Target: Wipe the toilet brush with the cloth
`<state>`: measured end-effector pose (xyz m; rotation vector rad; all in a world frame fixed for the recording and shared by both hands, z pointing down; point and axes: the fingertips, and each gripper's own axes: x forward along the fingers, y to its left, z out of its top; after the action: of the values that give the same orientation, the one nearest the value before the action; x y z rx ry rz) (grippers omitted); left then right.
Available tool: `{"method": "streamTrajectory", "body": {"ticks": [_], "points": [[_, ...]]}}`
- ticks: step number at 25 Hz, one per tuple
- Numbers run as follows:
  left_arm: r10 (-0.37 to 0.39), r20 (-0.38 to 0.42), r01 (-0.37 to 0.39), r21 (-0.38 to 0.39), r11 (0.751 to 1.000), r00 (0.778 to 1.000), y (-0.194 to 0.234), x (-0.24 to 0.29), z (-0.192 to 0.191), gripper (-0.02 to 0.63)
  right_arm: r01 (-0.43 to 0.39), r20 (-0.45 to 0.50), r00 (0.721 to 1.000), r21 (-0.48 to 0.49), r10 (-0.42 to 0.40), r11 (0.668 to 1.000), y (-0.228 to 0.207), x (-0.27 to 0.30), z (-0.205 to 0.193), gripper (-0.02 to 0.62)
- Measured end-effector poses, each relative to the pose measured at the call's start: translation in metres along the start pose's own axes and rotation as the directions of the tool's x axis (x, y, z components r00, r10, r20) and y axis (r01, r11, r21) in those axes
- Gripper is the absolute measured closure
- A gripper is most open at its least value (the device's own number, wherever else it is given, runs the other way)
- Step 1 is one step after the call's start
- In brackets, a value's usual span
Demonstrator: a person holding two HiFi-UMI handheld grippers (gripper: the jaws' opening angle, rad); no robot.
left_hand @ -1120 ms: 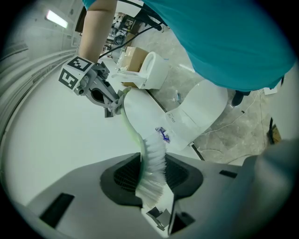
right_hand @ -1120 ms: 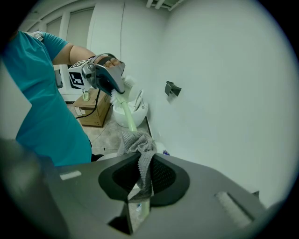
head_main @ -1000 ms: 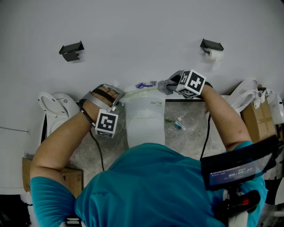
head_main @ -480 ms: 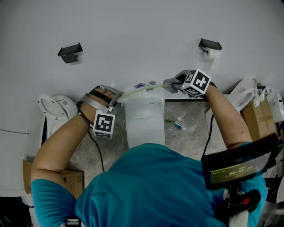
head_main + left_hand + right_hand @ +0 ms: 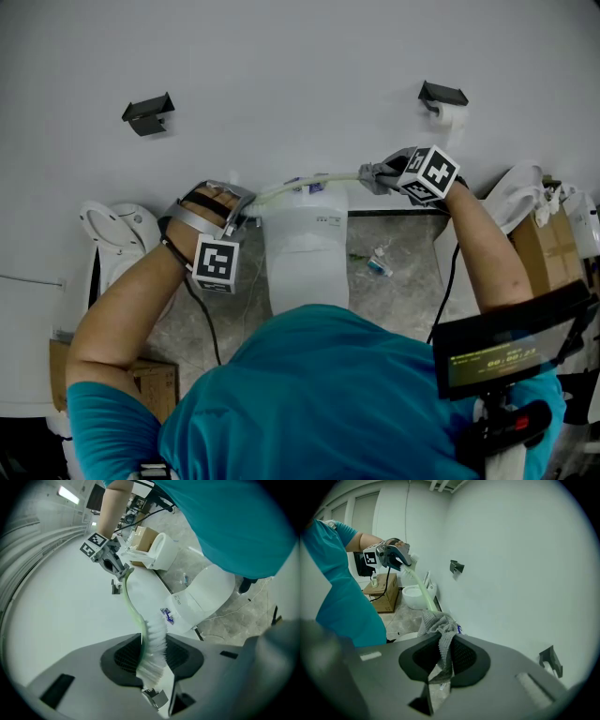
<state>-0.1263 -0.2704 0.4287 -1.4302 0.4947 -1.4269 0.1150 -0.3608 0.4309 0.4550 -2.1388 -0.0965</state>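
Note:
My left gripper (image 5: 152,645) is shut on the white bristle head of the toilet brush (image 5: 153,654). The brush's pale green handle (image 5: 302,187) runs across in front of the white wall to my right gripper (image 5: 386,176). That gripper is shut on a crumpled grey cloth (image 5: 439,631), which is bunched around the handle (image 5: 418,591). In the head view my left gripper (image 5: 236,214) sits at the left of the toilet and the cloth (image 5: 372,175) at the right. In the right gripper view the left gripper (image 5: 395,557) shows at the handle's far end.
A white toilet (image 5: 305,255) stands right below the brush, against the wall. A second toilet seat (image 5: 117,225) is at the left, with a cardboard box (image 5: 150,377) near it. A paper-roll holder (image 5: 448,105) and a black bracket (image 5: 150,111) hang on the wall. Small litter (image 5: 378,264) lies on the stone floor.
My right gripper has slid the cloth to the right along the handle, away from the left gripper, baring more of the green handle. The left gripper has stayed put.

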Motion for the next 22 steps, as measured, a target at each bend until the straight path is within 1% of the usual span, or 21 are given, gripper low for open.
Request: {"method": "streamTrajectory", "body": {"ticks": [8,17,20,21,22], "points": [[0.005,0.007,-0.005,-0.035,0.999,1.000,0.004,-0.002,-0.003,0.471,0.019,0.020,1.000,0.056,-0.020,0.998,-0.008,-0.007,-0.011,0.549],[0.019,-0.001,-0.019,-0.095,0.995,1.000,0.008,-0.005,-0.011,0.471,0.041,0.034,0.998,0.126,-0.046,0.991,-0.018,-0.016,-0.031,0.549],[0.016,0.000,-0.016,-0.141,0.990,1.000,0.007,-0.007,-0.014,0.471,0.045,0.028,0.998,0.145,-0.050,0.988,-0.018,-0.017,-0.042,0.549],[0.014,0.004,-0.013,-0.172,0.985,1.000,0.007,-0.008,-0.015,0.472,0.045,0.028,0.998,0.153,-0.050,0.987,-0.017,-0.017,-0.045,0.549],[0.011,0.011,-0.009,-0.219,0.976,1.000,0.008,-0.009,-0.017,0.473,0.045,0.032,0.998,0.162,-0.050,0.986,-0.016,-0.017,-0.048,0.549]]}}
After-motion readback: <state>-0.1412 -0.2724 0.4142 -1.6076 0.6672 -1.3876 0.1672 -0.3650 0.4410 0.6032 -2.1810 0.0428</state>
